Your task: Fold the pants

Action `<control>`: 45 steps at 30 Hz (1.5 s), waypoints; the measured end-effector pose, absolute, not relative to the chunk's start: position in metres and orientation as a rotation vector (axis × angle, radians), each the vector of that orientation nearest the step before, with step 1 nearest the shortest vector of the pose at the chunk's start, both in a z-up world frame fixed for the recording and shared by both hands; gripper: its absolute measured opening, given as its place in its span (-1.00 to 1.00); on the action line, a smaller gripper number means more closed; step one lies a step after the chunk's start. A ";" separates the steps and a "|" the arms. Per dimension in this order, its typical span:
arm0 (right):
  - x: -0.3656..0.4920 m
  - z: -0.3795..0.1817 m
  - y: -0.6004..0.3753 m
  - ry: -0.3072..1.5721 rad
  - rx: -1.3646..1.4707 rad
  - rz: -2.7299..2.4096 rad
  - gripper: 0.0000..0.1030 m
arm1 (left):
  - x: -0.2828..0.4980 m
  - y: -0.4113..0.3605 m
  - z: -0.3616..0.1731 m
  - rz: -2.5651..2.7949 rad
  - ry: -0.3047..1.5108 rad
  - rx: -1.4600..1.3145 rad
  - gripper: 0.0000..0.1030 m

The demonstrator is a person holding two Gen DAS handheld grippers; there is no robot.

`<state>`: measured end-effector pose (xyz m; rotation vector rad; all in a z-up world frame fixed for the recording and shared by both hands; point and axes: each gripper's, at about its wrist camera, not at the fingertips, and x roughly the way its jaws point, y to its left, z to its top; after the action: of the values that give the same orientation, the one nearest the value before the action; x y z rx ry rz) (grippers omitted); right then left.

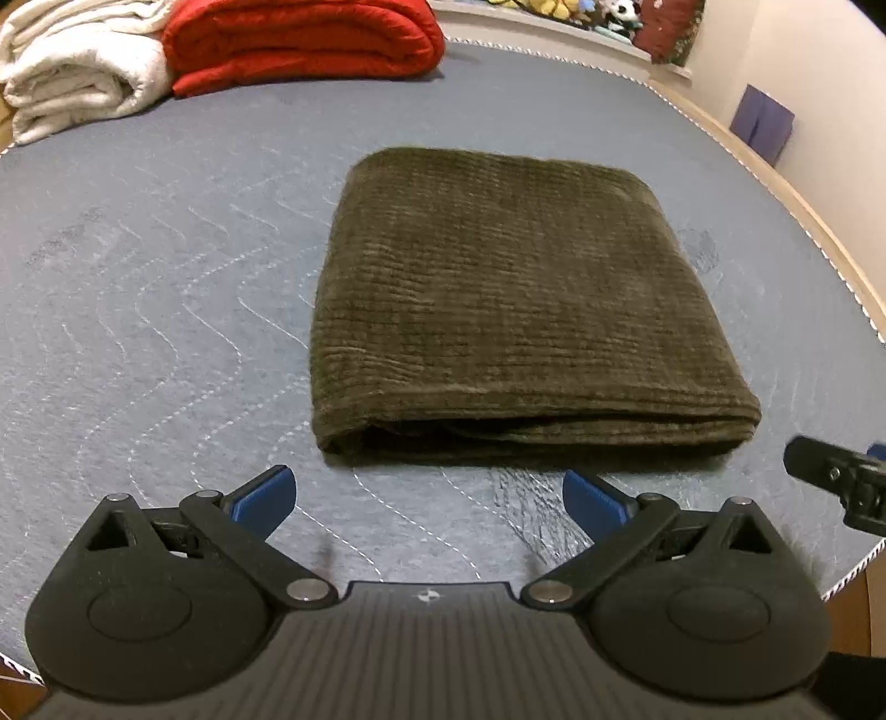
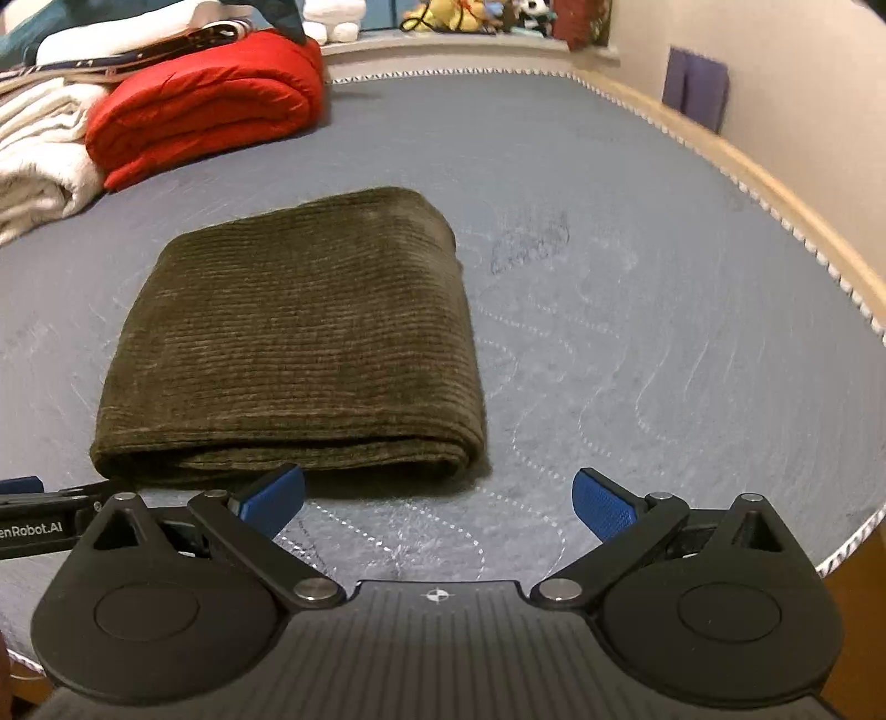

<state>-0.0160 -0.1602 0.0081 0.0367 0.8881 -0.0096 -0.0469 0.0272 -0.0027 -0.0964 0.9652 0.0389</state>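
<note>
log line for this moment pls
pants: folded, flat on mattress | left tool: open, empty | right tool: open, empty | neither touches pants

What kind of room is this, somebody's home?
Probably a bedroom: the folded pants lie on a bare quilted mattress, folded blankets are stacked at its far end, and stuffed toys line a ledge behind.

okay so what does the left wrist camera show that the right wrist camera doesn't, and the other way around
Only the left wrist view shows the right claw's tip, poking in at its right edge. Only the right wrist view shows striped and teal fabric piled on the white blanket, plus a white plush, and the left claw's side at its left edge. Both show the folded olive pants on the grey mattress, the red blanket, and an open claw held short of the pants: left claw, right claw.
</note>
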 end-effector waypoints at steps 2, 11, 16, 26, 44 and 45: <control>-0.017 0.010 -0.156 0.879 0.005 -0.009 0.98 | -0.047 0.026 -0.005 0.030 0.978 -0.103 0.99; -0.019 0.018 -0.141 0.859 -0.046 0.015 0.98 | -0.047 0.022 -0.009 0.023 0.976 -0.078 0.99; -0.021 0.018 -0.138 0.864 -0.047 0.025 0.98 | -0.046 0.021 -0.009 0.019 0.972 -0.073 0.99; -0.024 0.015 -0.134 0.870 -0.055 0.030 0.98 | -0.049 0.021 -0.005 0.015 0.956 -0.071 0.99; -0.024 0.014 -0.132 0.870 -0.058 0.034 0.98 | -0.052 0.021 0.000 0.010 0.939 -0.067 0.99; -0.024 0.014 -0.132 0.870 -0.058 0.034 0.98 | -0.052 0.021 0.000 0.010 0.938 -0.067 0.99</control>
<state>-0.0240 -0.1320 0.0136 -0.0579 0.8701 0.0338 -0.0523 0.0209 -0.0001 -0.0666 0.9384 0.0102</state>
